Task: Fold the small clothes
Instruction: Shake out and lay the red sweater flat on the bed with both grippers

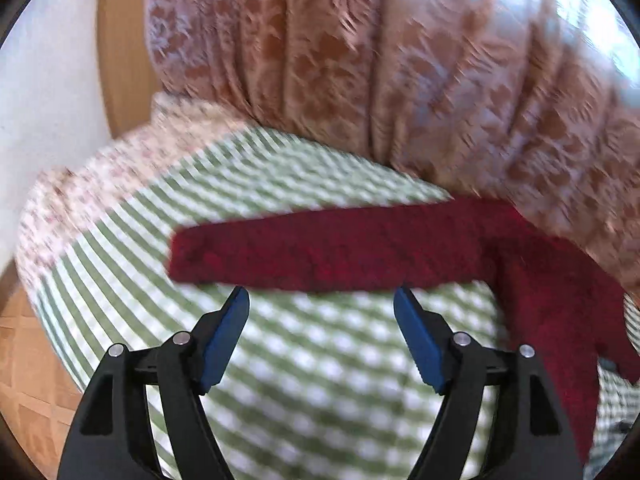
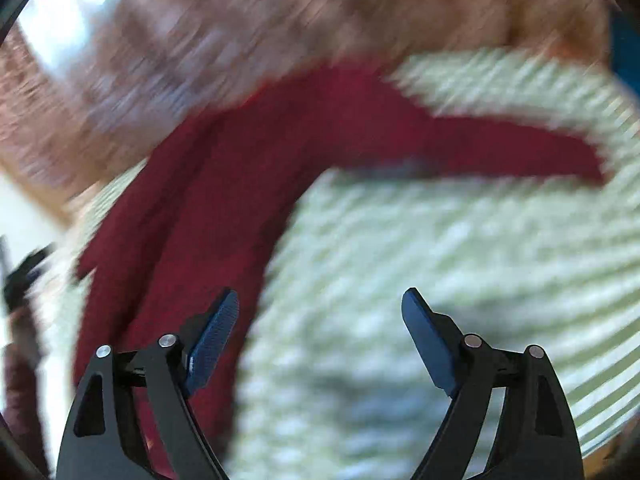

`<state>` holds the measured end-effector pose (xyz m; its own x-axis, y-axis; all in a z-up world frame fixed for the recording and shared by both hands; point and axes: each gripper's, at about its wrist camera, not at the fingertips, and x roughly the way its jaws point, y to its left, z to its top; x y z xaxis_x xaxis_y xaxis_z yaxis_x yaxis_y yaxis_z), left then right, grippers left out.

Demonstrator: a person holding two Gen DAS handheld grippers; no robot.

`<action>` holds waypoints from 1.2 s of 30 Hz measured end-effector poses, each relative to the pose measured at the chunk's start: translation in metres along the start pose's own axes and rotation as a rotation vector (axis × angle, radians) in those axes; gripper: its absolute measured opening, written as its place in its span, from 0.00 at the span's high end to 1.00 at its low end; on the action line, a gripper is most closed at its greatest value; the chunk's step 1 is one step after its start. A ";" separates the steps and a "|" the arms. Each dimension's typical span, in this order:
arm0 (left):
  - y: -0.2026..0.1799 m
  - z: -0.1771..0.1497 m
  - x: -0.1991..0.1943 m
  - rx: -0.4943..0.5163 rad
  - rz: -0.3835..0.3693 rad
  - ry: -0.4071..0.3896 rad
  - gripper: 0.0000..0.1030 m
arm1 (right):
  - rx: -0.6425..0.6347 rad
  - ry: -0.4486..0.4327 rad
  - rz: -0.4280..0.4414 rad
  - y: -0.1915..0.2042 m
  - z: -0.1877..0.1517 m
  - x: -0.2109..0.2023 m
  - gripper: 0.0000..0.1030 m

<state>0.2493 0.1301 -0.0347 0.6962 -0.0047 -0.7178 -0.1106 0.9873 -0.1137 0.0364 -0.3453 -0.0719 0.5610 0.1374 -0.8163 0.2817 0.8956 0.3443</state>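
Note:
A dark red knitted garment (image 1: 328, 252) lies on a green-and-white checked cloth (image 1: 320, 360). One long sleeve stretches left across the left wrist view, and the body runs down the right side (image 1: 560, 320). My left gripper (image 1: 322, 300) is open and empty, just short of the sleeve's near edge. In the blurred right wrist view the same garment (image 2: 224, 200) curves from lower left to a sleeve at the right (image 2: 520, 148). My right gripper (image 2: 320, 304) is open and empty, its left finger (image 2: 212, 340) over the garment's body.
A pink patterned curtain (image 1: 360, 60) hangs behind the checked surface. A floral cloth (image 1: 100, 188) borders it at the left. A wooden board (image 1: 120, 48) and white wall stand at far left, tan patterned floor (image 1: 28, 380) below.

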 end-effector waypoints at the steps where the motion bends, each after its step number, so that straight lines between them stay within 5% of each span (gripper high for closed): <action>1: -0.002 -0.011 -0.001 -0.001 -0.020 0.020 0.28 | 0.003 0.059 0.054 0.009 -0.012 0.012 0.27; 4: -0.011 -0.042 -0.011 -0.002 -0.087 0.070 0.28 | -0.057 0.185 0.087 0.043 -0.045 0.044 0.47; 6: -0.015 -0.063 -0.016 0.006 -0.133 0.106 0.28 | -0.118 0.191 0.080 0.061 -0.053 0.050 0.76; 8: -0.020 -0.076 -0.025 0.023 -0.177 0.118 0.28 | -0.163 0.166 0.071 0.074 -0.049 0.039 0.84; 13: -0.029 -0.097 -0.056 0.098 -0.332 0.126 0.28 | -0.201 -0.076 0.015 0.060 -0.014 -0.047 0.86; 17: -0.046 -0.118 -0.072 0.158 -0.427 0.150 0.28 | -0.227 -0.230 -0.346 0.016 0.010 -0.085 0.87; 20: -0.067 -0.134 -0.076 0.182 -0.552 0.196 0.28 | -0.165 -0.197 -0.462 -0.021 0.021 -0.073 0.87; 30: -0.186 -0.183 -0.052 0.204 -0.877 0.469 0.28 | -0.078 -0.086 -0.535 -0.077 0.014 -0.001 0.87; 32: -0.203 -0.188 -0.049 0.209 -0.876 0.493 0.33 | -0.101 -0.085 -0.543 -0.074 0.013 0.001 0.87; 36: -0.229 -0.187 -0.045 0.234 -0.855 0.476 0.89 | -0.117 -0.075 -0.528 -0.068 0.011 0.002 0.87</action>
<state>0.1105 -0.1254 -0.1052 0.1152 -0.7386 -0.6642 0.4713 0.6292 -0.6180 0.0271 -0.4107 -0.0923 0.4224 -0.3703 -0.8274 0.4539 0.8765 -0.1606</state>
